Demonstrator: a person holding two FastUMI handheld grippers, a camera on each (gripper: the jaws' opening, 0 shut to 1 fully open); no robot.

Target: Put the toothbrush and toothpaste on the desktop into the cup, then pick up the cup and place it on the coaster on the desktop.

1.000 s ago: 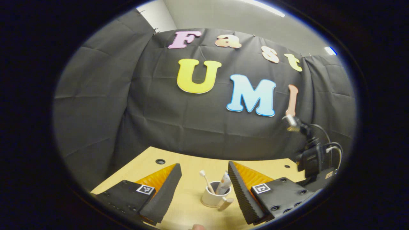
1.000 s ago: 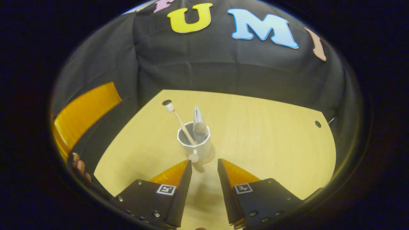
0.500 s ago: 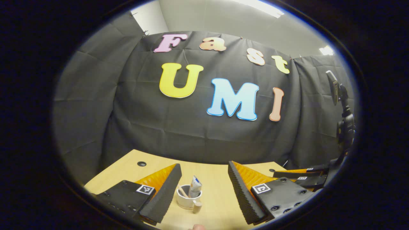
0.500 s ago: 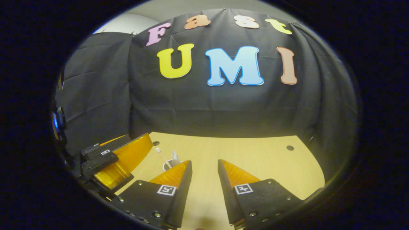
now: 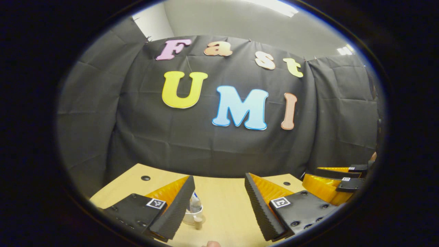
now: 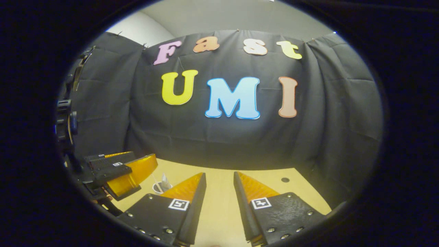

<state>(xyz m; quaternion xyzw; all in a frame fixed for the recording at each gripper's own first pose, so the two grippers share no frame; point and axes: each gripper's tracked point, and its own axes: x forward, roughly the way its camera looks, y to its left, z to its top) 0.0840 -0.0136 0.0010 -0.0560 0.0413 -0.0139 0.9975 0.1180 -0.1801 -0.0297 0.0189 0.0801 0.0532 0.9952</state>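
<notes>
A white cup [image 5: 190, 216] with a handle [image 5: 198, 224] stands upright on the wooden desktop [image 5: 223, 202]. The toothpaste tube [image 5: 195, 206] sticks out of it. My left gripper [image 5: 218, 177] is open and empty, held back from the cup, and its left finger hides part of the cup. In the right gripper view the cup [image 6: 158, 187] is small at the lower left, with the toothpaste [image 6: 165, 178] and the thin toothbrush [image 6: 155, 180] standing in it. My right gripper [image 6: 219, 174] is open, holds nothing, and is well away from the cup. I cannot make out the coaster.
The other gripper [image 5: 337, 178] hovers at the desk's right edge in the left gripper view. The right gripper view has the left gripper [image 6: 120, 170] beside the cup. Small round holes [image 5: 145, 178] [image 6: 285, 179] sit near the desk's back corners. The black cloth wall closes the back.
Both grippers have drawn back and tilted up from the cup, which now looks smaller and lower in both views. The cup has stayed standing on the desk.
</notes>
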